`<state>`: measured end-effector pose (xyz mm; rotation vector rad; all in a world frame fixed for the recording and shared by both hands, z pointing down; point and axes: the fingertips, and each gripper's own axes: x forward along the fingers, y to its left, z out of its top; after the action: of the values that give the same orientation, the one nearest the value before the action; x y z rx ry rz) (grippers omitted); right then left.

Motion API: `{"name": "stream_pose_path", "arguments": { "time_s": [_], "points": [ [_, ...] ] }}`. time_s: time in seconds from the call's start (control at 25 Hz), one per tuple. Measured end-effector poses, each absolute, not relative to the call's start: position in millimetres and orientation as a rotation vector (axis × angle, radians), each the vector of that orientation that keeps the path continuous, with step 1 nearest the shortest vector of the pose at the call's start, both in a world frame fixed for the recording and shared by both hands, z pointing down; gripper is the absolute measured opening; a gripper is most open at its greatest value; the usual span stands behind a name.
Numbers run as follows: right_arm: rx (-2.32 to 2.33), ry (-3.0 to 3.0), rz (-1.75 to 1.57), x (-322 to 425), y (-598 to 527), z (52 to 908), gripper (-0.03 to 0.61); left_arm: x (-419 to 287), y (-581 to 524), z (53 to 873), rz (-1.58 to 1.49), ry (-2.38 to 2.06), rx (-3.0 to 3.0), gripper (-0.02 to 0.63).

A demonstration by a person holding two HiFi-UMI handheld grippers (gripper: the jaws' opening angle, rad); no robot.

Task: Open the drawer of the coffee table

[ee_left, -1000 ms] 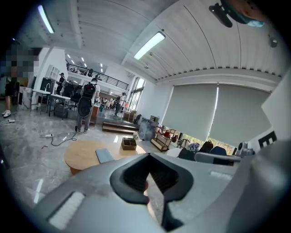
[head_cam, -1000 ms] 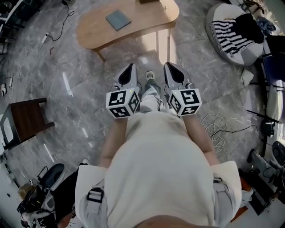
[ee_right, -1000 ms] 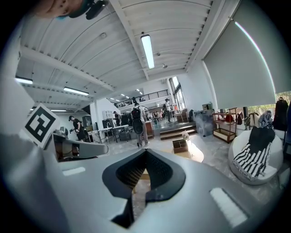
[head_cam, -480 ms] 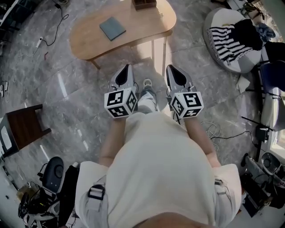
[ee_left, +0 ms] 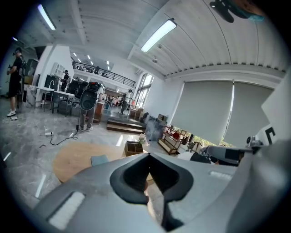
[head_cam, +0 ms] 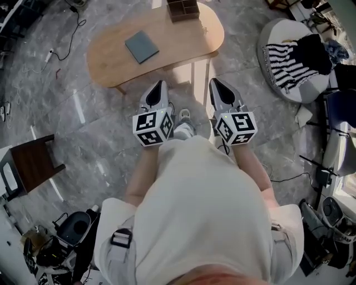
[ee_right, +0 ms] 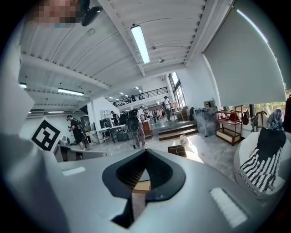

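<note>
The light wooden coffee table stands ahead at the top of the head view, with a grey-blue pad and a small wooden box on it. No drawer front shows from above. My left gripper and right gripper are side by side, short of the table's near edge, both shut and empty. In the left gripper view the gripper points over the table, pad and box. In the right gripper view a strip of table shows behind the shut gripper.
A dark wooden stool stands at the left. A round cushion seat with striped cloth lies at the right. Cables run across the marble floor, and equipment crowds the lower left. The person's shoe shows between the grippers.
The person has walked toward the coffee table. It has slid down the head view and more of its top, with the wooden box, has come into sight. Both grippers stayed shut.
</note>
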<state>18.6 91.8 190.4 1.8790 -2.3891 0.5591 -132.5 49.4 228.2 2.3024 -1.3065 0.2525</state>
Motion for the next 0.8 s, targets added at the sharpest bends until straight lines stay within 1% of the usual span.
{"name": "stream_pose_path", "arguments": {
  "time_s": [0.48, 0.8],
  "points": [
    [1.867, -2.391, 0.559, 39.9, 1.2, 200.3, 0.002, -126.4, -31.1, 242.3, 0.247, -1.352, 2.255, -0.003],
    [1.844, -2.379, 0.587, 57.5, -19.2, 215.0, 0.001, -116.7, -46.2, 257.0, 0.263, -1.371, 2.208, -0.003]
  ]
}}
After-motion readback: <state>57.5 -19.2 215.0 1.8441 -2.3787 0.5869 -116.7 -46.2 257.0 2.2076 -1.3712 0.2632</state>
